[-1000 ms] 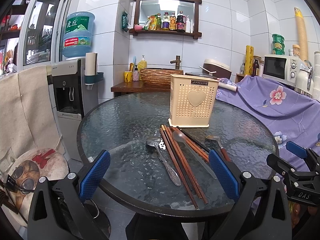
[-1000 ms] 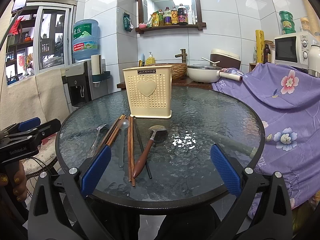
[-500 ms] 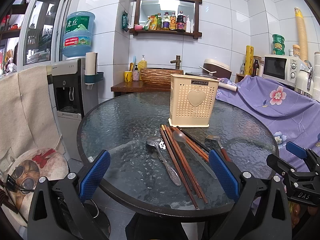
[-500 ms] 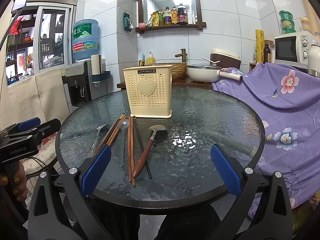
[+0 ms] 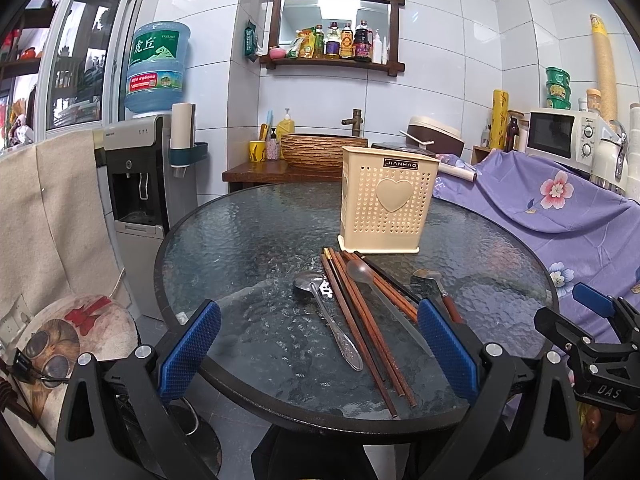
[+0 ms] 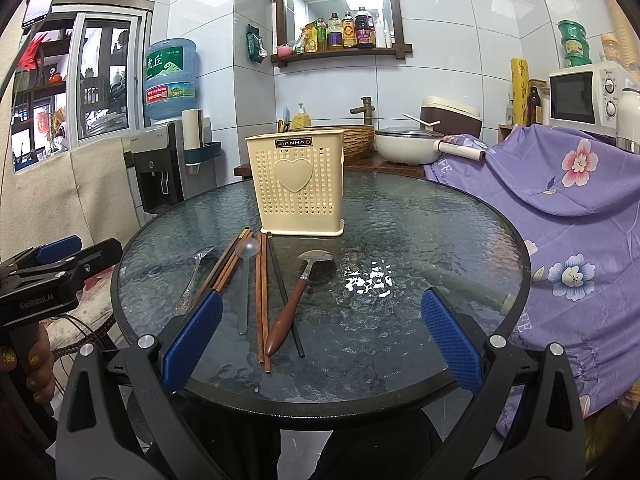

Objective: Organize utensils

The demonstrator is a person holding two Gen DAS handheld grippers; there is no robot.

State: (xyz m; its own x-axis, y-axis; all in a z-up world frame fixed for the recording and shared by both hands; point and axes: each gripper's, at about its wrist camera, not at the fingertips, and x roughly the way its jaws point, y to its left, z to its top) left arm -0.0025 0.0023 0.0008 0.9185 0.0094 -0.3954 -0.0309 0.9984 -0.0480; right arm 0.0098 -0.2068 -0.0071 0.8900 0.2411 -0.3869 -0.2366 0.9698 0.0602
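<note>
A cream perforated utensil holder (image 5: pixel 386 200) with a heart stands upright on the round glass table (image 5: pixel 240 240); it also shows in the right wrist view (image 6: pixel 298 188). In front of it lie several brown chopsticks (image 5: pixel 360 320), a metal spoon (image 5: pixel 328 316), a clear spoon (image 5: pixel 384 304) and a wooden-handled spoon (image 6: pixel 294 300). My left gripper (image 5: pixel 318 354) is open and empty, near the table's front edge. My right gripper (image 6: pixel 320 338) is open and empty, also at the front edge, right of the utensils.
A water dispenser (image 5: pixel 140 176) stands at the left. A purple flowered cloth (image 6: pixel 560 208) covers furniture at the right. A sink counter (image 5: pixel 280 168) and a white pot (image 6: pixel 408 146) sit behind the table. A cushioned stool (image 5: pixel 68 336) is at lower left.
</note>
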